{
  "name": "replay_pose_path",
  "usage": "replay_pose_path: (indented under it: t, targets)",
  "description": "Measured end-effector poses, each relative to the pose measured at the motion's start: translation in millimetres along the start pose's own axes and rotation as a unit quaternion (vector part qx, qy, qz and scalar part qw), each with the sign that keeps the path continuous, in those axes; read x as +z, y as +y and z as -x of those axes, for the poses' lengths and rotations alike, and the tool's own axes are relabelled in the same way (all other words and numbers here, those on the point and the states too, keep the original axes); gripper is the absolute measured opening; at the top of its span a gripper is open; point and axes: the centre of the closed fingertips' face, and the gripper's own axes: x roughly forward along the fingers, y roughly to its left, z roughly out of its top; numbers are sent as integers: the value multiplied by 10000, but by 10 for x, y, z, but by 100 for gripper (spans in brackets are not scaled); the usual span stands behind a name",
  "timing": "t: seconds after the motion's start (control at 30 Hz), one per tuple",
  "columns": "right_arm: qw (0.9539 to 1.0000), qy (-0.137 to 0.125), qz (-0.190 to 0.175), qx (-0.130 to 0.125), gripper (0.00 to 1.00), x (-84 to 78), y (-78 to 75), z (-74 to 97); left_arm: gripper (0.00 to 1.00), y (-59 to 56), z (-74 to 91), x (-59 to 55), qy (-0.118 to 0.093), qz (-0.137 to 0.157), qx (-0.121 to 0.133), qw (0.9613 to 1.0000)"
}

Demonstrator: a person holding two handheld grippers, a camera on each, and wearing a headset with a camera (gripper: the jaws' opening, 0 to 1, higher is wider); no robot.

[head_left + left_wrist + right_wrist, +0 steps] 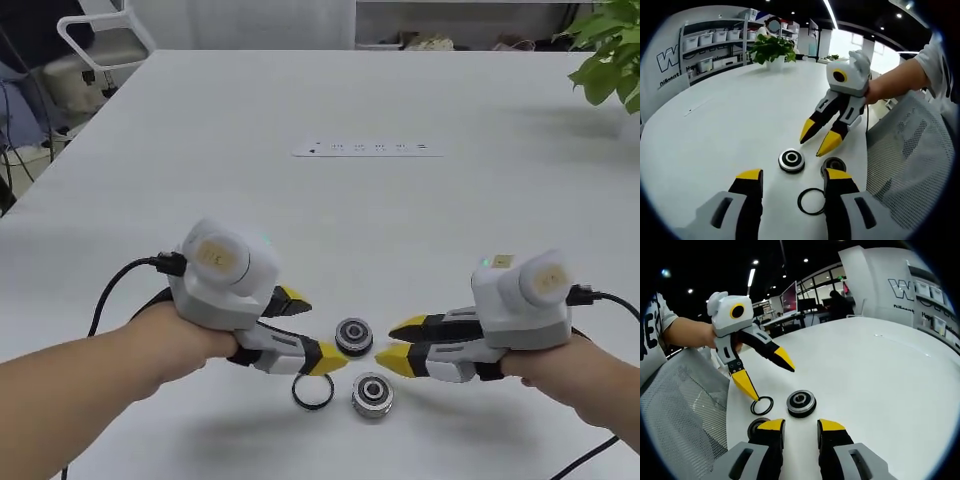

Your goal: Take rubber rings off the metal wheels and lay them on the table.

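- The white table lies under both my grippers.
- My left gripper and right gripper hang tip to tip, jaws apart and holding nothing.
- A black-rimmed metal wheel sits between the tips, its ring seemingly on. It is next: pin it with one gripper, peel with the other.
- A bare silver metal wheel sits just under my right tips.
- A loose black rubber ring lies beneath my left jaws, already laid down.

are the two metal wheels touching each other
Apart. The left gripper view shows a strip of bare table between the farther wheel and the nearer wheel; the head view shows the same gap.
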Motion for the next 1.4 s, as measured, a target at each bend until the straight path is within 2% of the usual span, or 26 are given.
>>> replay_pose_path:
  t: [0.6,1.2,1.27,1.4]
  targets:
    - [10000,2,-17,-8,23,-19,11,3,33,-72,-170,44,54,-194,-125,9997]
    - [10000,6,-36,-10,23,-32,-6,2,21,-46,-318,52,177,-346,-149,9991]
    - [10000,6,-39,-12,23,-34,-11,3,20,-36,-326,45,189,-439,-124,9988]
    - [10000,27,-51,-13,23,-49,-14,2,18,-38,-331,46,185,-392,-138,9990]
